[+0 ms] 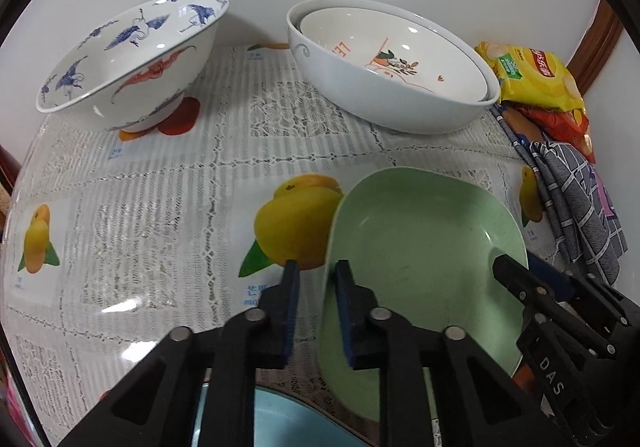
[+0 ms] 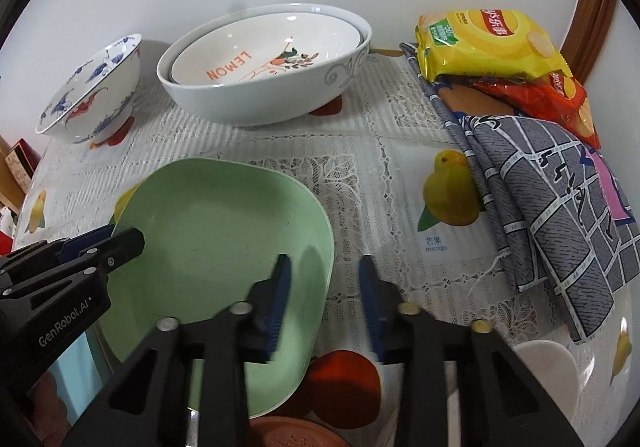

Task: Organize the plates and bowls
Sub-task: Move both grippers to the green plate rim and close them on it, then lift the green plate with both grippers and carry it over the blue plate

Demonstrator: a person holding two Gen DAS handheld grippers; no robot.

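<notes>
I have the pale green rounded-square plastic plate [image 1: 424, 243] tilted, long axis running away from my fingers. Left gripper [image 1: 316, 279] and right gripper [image 2: 324, 275] each clamp an opposite rim.

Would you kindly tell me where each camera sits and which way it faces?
Left wrist: on the left gripper, angled down at the table; its fingers straddle the green plate's left rim; the right gripper shows at right.
Right wrist: on the right gripper, angled down, straddling the plate's right rim; the left gripper shows at left.
Shared: plate, nested white bowls, painted bowl.
</notes>
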